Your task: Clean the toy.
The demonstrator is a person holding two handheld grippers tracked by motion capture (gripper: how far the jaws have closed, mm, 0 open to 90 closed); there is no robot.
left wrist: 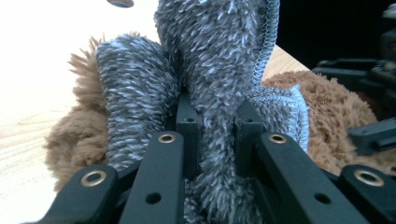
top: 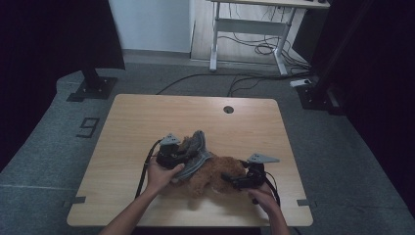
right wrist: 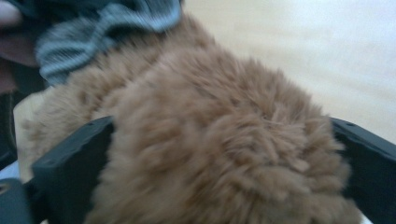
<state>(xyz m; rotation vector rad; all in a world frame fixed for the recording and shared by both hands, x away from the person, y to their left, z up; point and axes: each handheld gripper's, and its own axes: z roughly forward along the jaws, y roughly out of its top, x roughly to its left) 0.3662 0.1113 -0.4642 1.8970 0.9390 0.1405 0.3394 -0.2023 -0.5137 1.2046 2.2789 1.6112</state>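
While the wooden bench [top: 147, 122] carries the work near its front edge, I read this as dressing or undressing the brown plush toy [top: 215, 175], which lies on its side between my two hands. From the high view I cannot tell which way the grey knitted garment [top: 195, 147] is going; it may be coming off. It is bunched at the toy's left end, partly lifted above the fur.

My left claw [left wrist: 218, 126] is clenched on a fold of that garment, the fuzzy grey fabric pinched tight between the jaws, the brown fur just behind it. My right claw [right wrist: 224, 154] is released, its jaws spread wide on either side of the toy's brown body, with fur bulging between them; I see no pressing.

Next, I judge, the right claw must close on the body to anchor it, so the left can draw the knit along without dragging the whole toy across the bench.
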